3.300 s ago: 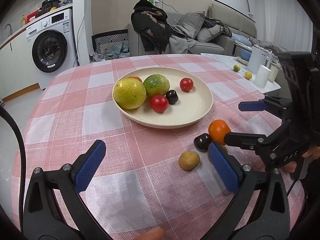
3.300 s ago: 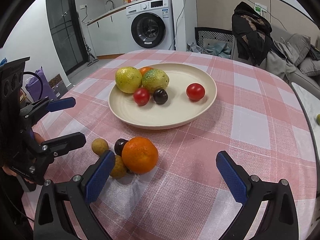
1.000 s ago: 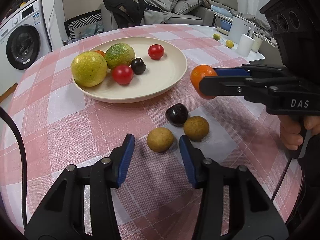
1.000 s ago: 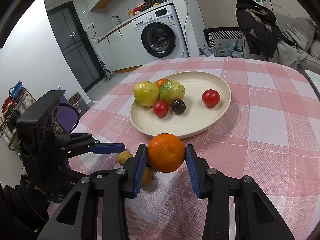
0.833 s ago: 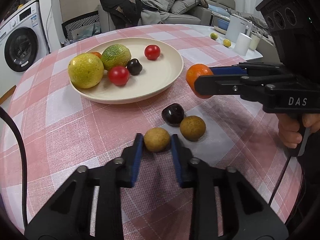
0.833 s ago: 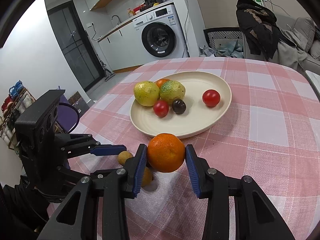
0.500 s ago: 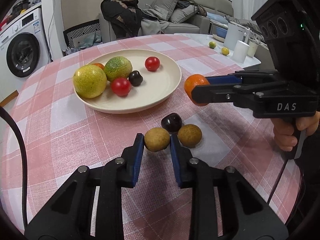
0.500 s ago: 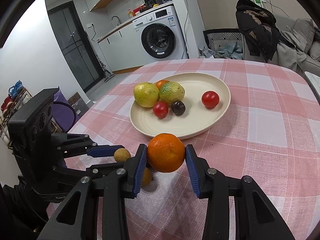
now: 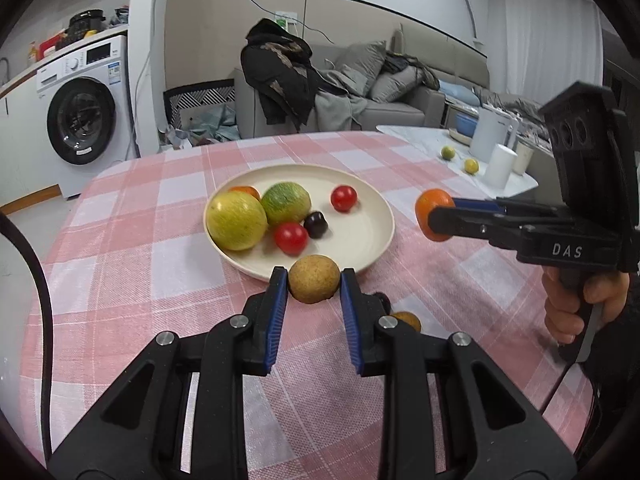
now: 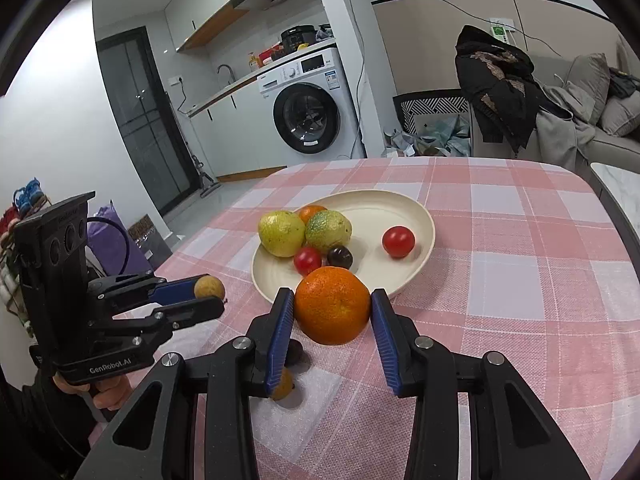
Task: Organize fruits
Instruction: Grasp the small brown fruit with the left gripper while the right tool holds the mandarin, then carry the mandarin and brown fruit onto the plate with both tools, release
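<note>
L gripper (image 9: 314,280) is clamped on a small round tan-brown fruit (image 9: 314,279), blue pads touching it on both sides, held up off the pink-and-white checked tablecloth (image 9: 120,264) just short of the near rim of the round cream plate (image 9: 372,240). R gripper (image 10: 332,312) is gripping a round orange citrus fruit (image 10: 332,310) the same way, pads on its left & right flanks, also raised, w/ the plate rim just beyond it. Step in hand looks like carrying both pieces over to the plate. To do it well: keep both above rim height, bring each fwd over bare plate, lower before opening so nothing rolls. Free space lies on the plate's right half, near the lone red cherry tomato (image 10: 398,241); the left half is crowded: large yellow-green round fruit (image 9: 236,221), green mottled round fruit (image 9: 286,203), second red tomato (image 9: 291,238), dark purple-black small fruit (image 9: 316,224), plus a small orange fruit (image 10: 312,212) mostly hidden behind. The citrus is the bigger load, so it probably wants the open patch; the tan fruit could drop near the front rim. The two grippers sit close side by side, so staggering the drops should avoid a clash. Left on the cloth, below the grippers & partly hidden by the fingers: another tan-brown fruit (image 9: 406,320) & a dark round fruit (image 10: 294,351), near each other, exact contact unclear.
</note>
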A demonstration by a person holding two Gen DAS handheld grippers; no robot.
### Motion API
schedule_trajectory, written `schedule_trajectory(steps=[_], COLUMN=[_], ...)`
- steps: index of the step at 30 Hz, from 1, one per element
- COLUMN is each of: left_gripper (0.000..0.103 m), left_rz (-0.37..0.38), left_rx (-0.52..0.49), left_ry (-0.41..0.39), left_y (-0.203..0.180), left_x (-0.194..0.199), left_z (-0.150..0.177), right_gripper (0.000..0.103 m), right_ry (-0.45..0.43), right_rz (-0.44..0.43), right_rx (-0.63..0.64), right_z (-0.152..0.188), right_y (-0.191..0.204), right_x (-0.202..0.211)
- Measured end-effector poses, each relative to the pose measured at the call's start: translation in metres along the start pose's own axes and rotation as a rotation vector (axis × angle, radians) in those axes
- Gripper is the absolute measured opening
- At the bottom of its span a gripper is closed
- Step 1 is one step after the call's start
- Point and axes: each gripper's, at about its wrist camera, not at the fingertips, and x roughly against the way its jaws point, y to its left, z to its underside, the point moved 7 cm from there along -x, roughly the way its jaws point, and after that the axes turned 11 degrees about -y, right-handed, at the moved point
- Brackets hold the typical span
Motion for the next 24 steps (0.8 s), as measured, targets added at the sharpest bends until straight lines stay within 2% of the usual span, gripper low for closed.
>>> schedule_trajectory(steps=[7, 11, 24], left_gripper=[0.024, 0.024, 0.024], left_rz=[-0.027, -0.042, -0.068], left_rx=[0.005, 0.008, 0.025], left_ry=[-0.041, -0.054, -0.052], left_y=[0.009, 0.014, 0.019], left_x=[0.009, 0.009, -0.021], left_z=[-0.017, -0.026, -0.046], right_gripper=[0.04, 0.04, 0.04], right_ry=[-0.001, -0.021, -0.033], right_rz=[0.006, 0.024, 0.059], right_rx=[-0.055, -0.037, 0.0], right_z=[-0.017, -0.029, -0.054], right_y=[-0.009, -0.008, -0.007], right_x=[-0.001, 0.004, -0.018])
